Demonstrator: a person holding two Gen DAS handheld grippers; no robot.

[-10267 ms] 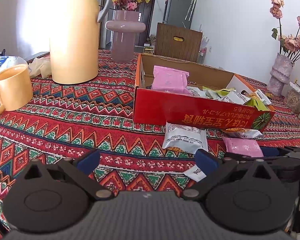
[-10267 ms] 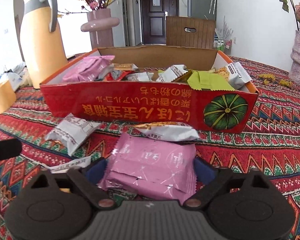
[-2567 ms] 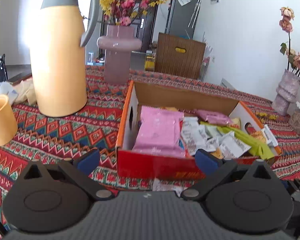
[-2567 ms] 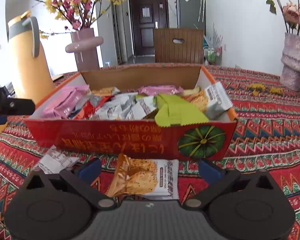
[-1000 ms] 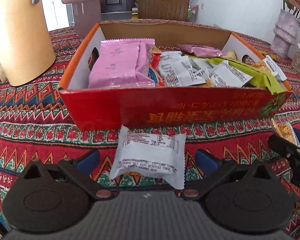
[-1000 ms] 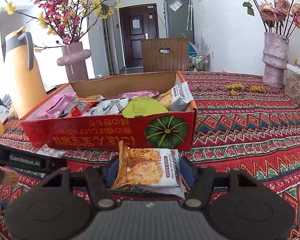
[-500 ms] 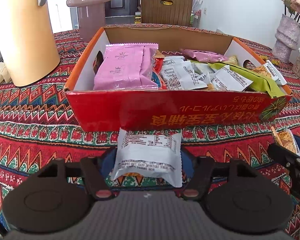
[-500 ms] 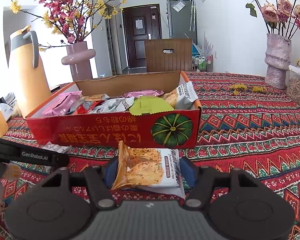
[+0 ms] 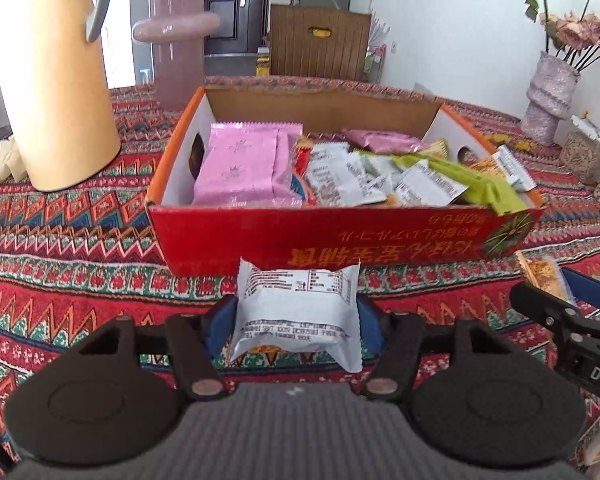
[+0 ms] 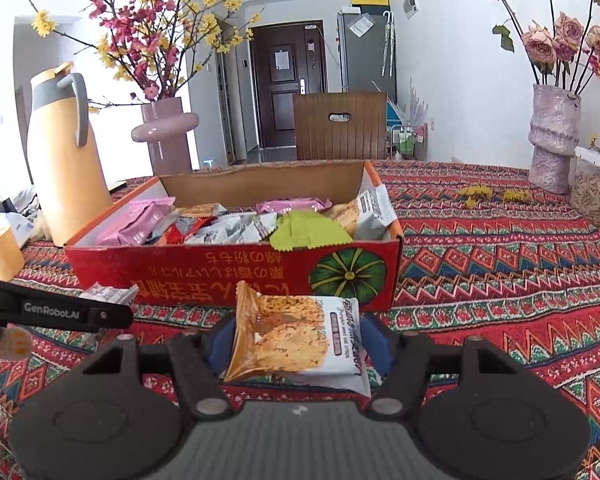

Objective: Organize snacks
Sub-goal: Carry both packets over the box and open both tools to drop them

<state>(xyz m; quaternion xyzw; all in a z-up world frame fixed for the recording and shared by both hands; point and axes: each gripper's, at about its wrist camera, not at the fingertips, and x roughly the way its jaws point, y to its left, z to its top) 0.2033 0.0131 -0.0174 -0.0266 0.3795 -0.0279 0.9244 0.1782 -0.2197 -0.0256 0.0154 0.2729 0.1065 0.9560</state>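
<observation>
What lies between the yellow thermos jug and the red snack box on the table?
Only bare patterned tablecloth. The left wrist view shows that strip between the yellow thermos jug and the red snack box with nothing on it.

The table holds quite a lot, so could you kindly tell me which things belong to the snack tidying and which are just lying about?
Belongs to the job:
- red box of snacks
- white packet in the left tongs
- orange crisp packet in the right tongs

Just lying about:
- yellow thermos
- yellow cup
- mauve vase
- grey-pink vase
</observation>
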